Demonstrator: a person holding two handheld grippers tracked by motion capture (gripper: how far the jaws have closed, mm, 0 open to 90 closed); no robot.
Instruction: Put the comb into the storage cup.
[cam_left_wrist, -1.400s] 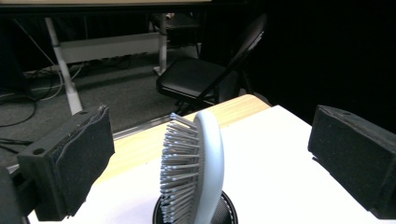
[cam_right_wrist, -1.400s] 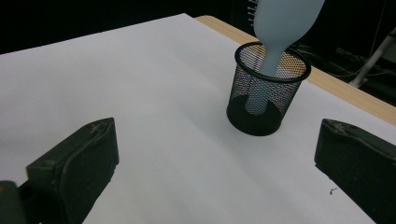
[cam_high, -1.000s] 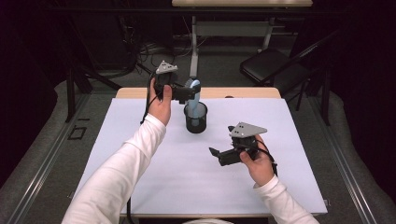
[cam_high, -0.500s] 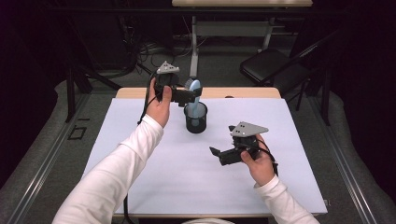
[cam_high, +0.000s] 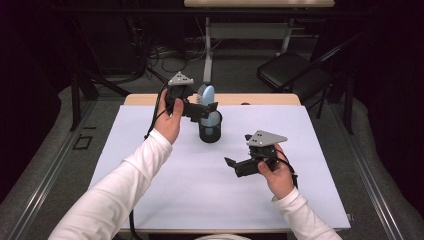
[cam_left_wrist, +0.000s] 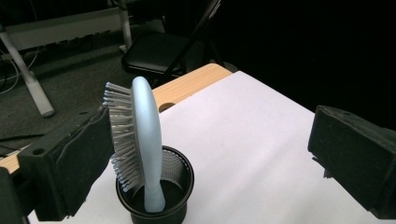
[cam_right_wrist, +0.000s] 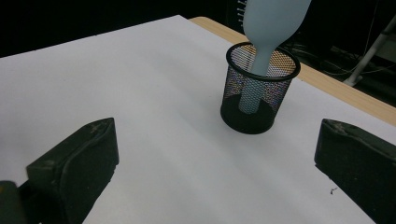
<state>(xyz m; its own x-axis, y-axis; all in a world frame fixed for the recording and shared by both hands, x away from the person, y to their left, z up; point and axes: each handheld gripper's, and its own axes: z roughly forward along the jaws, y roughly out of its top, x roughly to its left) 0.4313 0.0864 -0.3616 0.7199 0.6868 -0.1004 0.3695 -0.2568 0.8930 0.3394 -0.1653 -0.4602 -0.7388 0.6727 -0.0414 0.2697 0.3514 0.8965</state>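
Left gripper (cam_high: 207, 107) gapes beside the hairbrush (cam_left_wrist: 142, 149), upright, handle down in the mesh cup (cam_left_wrist: 175, 186).

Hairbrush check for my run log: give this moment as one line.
hairbrush: handle down in mesh cup | left tongs: open beside it | right tongs: open, apart

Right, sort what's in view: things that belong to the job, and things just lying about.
In the job:
hairbrush
black mesh cup
left tool, open beside the brush
white table cover

Lying about:
folding chair
floor cables
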